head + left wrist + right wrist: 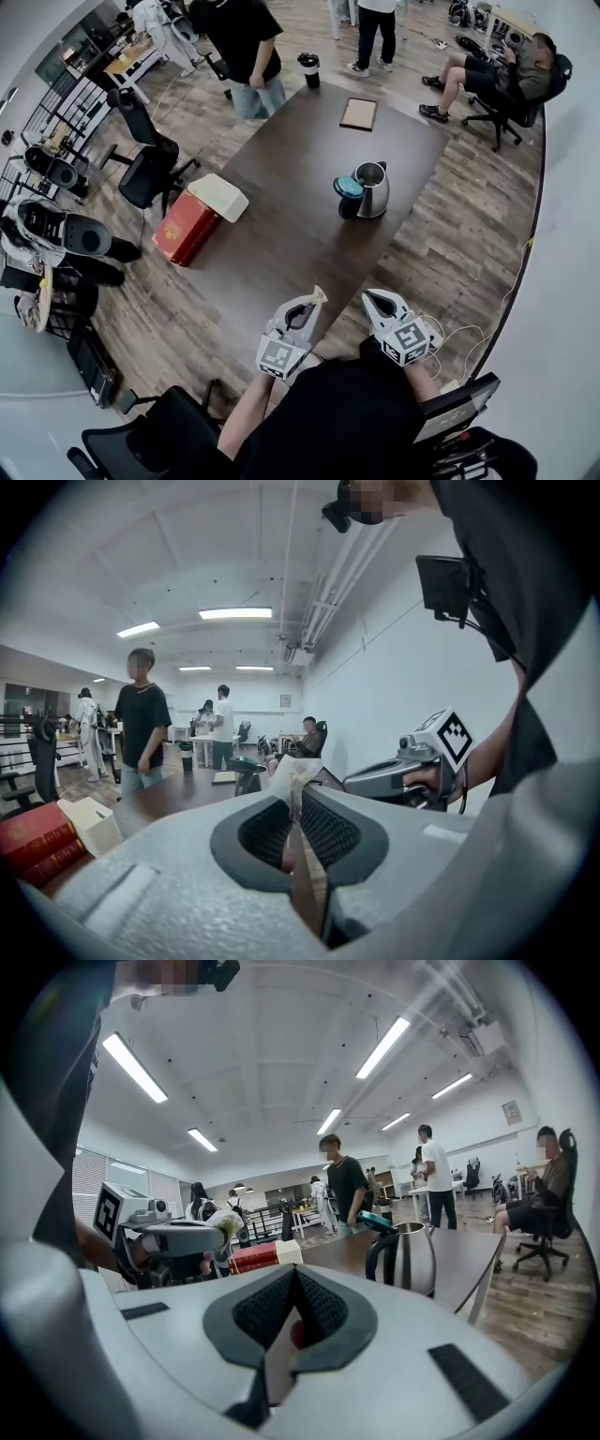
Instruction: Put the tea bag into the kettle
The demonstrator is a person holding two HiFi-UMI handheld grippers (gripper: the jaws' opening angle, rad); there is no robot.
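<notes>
tea bag (319,294): pinched at the tip of the l gripper (307,306), pale corner poking out past the jaws. in the air over the near end of the table (281,234), not in the kettle yet.
l gripper state: jaws narrow, clamped on the bag. its own view shows the bag squeezed between the pads.
r gripper (373,300): jaws together, nothing between them in its own view. held just beside the l one, close to the person's body.
kettle (373,187): steel, upright, further up the table, well apart from both grippers.
lid (348,187): teal, tipped up on the kettle's left side, so the mouth looks open. no lid work seems needed, as far as i can judge.
done: bag is picked up & gripped.
left: carry the bag across the table to the kettle, line it up over the mouth, let go so it drops in.
progress: approx the first part is over. the transport & the drop are all to come.
r gripper's job: none obvious rn. could steady the kettle by the handle if needed.
other stuff: red books (186,228) w/ a white box (217,197) at the table's left edge, off the line between bag & kettle.
watch: bag is limp & light, so it needs to hang over the mouth before release or it may land on the rim.
</notes>
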